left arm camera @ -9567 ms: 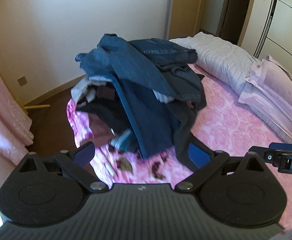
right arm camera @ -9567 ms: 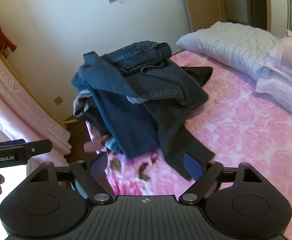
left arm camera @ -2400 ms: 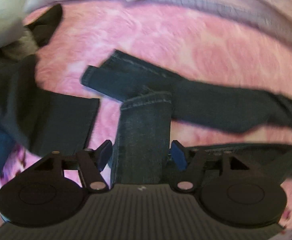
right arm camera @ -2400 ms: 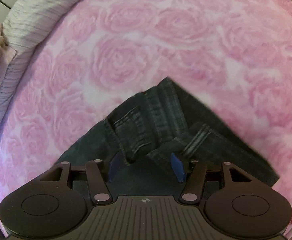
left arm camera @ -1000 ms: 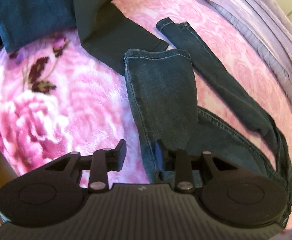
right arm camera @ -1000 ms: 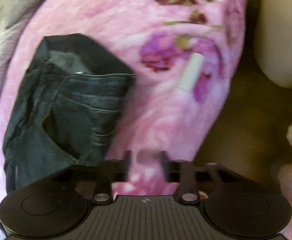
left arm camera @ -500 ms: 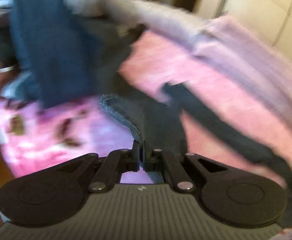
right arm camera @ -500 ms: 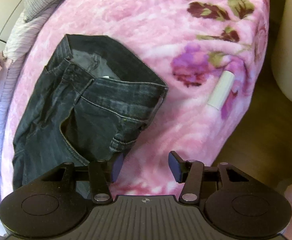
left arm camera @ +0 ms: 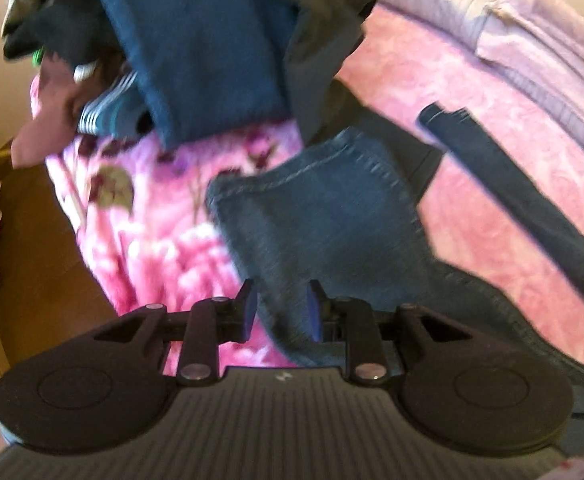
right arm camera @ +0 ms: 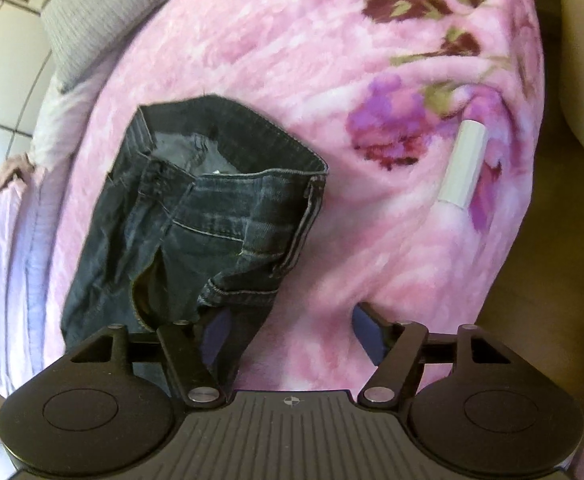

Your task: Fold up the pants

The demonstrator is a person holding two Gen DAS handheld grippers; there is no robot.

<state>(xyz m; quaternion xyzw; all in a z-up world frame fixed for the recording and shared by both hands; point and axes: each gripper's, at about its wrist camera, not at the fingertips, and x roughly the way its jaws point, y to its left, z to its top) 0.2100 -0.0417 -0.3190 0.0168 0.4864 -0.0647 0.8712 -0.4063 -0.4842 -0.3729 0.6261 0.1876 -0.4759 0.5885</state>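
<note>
Dark jeans lie spread on the pink floral blanket (right arm camera: 375,256). In the left wrist view one leg (left arm camera: 323,216) runs up from my left gripper (left arm camera: 280,314) to its hem, and the other leg (left arm camera: 523,200) stretches off to the right. The left jaws are opening, a narrow gap apart, with the near leg's cloth lying loose between them. In the right wrist view the open waistband (right arm camera: 220,208) lies crumpled just ahead and left of my right gripper (right arm camera: 292,332). Its jaws are opening wide over bare blanket, and the left finger (right arm camera: 220,336) sits against the waist's lower edge.
A pile of other clothes (left arm camera: 196,40) sits at the far end of the bed. Lilac pillows (left arm camera: 551,52) line the right side, and a grey pillow (right arm camera: 104,12) lies beyond the waist. A white tube (right arm camera: 463,160) rests near the bed's edge, with brown floor (left arm camera: 32,240) below.
The left jaws, shut on the leg half a second ago, have parted and the leg now lies flatter. The right jaws have spread wider beside the waistband.
</note>
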